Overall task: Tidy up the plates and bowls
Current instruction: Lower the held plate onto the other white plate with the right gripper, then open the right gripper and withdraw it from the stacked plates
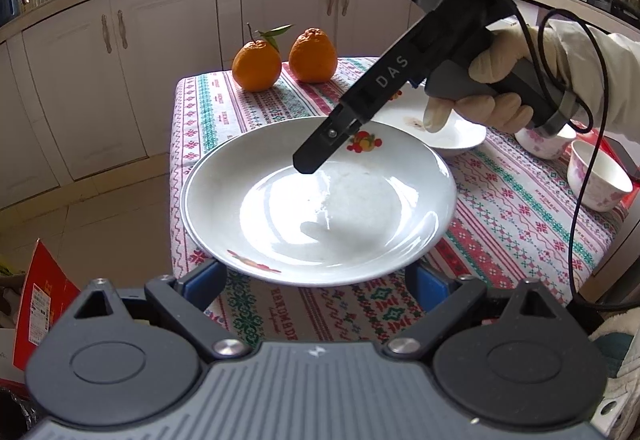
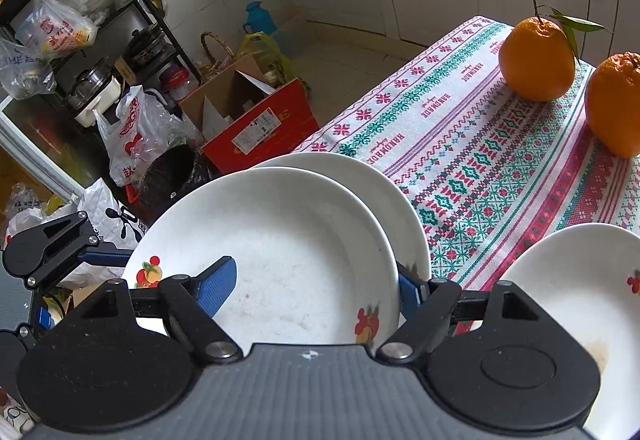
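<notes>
Where the tablecloth (image 2: 472, 144) drops off at the table's left edge, two stacked plates overhang it, the top plate (image 2: 288, 240) sitting off-centre on the lower plate (image 2: 404, 200). The left tongs (image 1: 318, 276) are spread wide, their blue pads partly hidden under the top plate's near rim; whether they touch it I cannot tell. The right tongs (image 2: 312, 290) are spread wide too, one ribbed pad over the plate's well and the other just outside its rim. A third plate (image 2: 560, 300) lies beside the stack on the right, and two small flowered bowls (image 1: 600, 176) stand beyond it near the table's right edge. Bare cloth runs from the plates to two knobbly oranges (image 1: 284, 58) at the far edge. The plates are glossy white, round and shallow, with fruit prints on their rims.
</notes>
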A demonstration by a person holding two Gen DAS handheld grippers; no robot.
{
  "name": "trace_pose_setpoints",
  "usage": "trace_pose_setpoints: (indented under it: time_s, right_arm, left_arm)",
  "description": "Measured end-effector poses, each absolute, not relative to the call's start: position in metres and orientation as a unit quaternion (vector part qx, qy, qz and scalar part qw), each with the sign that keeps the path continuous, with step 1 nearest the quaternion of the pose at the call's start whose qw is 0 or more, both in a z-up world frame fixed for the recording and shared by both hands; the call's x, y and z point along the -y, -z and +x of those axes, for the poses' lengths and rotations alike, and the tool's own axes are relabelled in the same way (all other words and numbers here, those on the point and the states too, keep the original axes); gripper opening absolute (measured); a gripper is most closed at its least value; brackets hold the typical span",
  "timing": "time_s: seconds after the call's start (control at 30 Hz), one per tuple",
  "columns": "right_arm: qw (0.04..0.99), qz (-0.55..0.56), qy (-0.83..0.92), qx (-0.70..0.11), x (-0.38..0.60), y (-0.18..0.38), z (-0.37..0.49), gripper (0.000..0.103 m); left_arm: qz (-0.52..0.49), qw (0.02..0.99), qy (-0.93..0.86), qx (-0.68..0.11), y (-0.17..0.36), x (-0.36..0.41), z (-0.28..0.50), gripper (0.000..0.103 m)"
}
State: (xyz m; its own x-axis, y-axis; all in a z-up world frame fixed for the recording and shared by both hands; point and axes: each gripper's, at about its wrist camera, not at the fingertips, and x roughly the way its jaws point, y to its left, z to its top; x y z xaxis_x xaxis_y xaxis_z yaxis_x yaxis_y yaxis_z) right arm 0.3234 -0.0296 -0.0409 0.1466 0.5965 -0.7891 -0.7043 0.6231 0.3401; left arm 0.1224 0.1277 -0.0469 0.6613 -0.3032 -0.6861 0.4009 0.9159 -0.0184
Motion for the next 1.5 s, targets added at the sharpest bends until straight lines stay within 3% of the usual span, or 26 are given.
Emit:
trace_pose_setpoints:
  time_s: [1.5]
  right_arm:
    - [0.792, -0.088, -0.364, -0.482, 0.045, 0.038, 0.294, 0.086]
  left_arm:
    - [0.080, 0.908, 0.182, -0.368, 0.061, -0.132, 0.139, 0.097]
